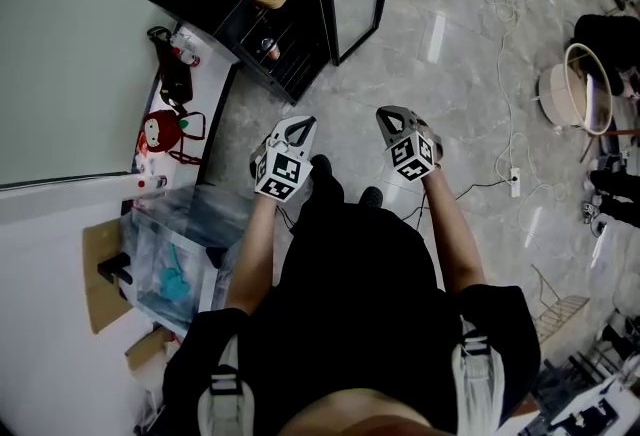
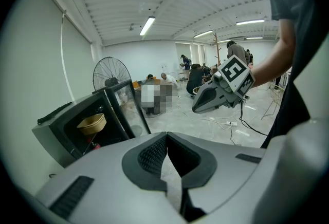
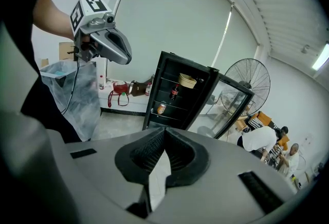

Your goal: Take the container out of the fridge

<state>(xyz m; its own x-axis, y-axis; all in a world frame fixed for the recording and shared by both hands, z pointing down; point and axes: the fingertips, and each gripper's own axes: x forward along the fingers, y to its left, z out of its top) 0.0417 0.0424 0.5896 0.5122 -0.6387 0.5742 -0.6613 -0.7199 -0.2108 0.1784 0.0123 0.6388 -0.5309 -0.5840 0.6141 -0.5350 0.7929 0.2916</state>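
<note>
1. The left gripper (image 2: 165, 138) has its jaws pressed together with nothing between them. It is held in the air in front of the person, well apart from the fridge (image 3: 154, 89).
2. The right gripper (image 3: 164, 131) is beside it, with its jaws also together and empty.
3. Farther out on the grey floor (image 1: 450, 74) stands the black fridge, with its glass door (image 3: 226, 110) swung wide open.
4. The container (image 3: 187, 81) sits on the fridge's top shelf, untouched. It is a tan, bowl-shaped tub with a paler rim.
5. On the shelves below it stand a dark bottle (image 3: 174, 92) and a can (image 3: 161, 109).
6. A standing fan (image 2: 111, 74) rises behind the fridge.
</note>
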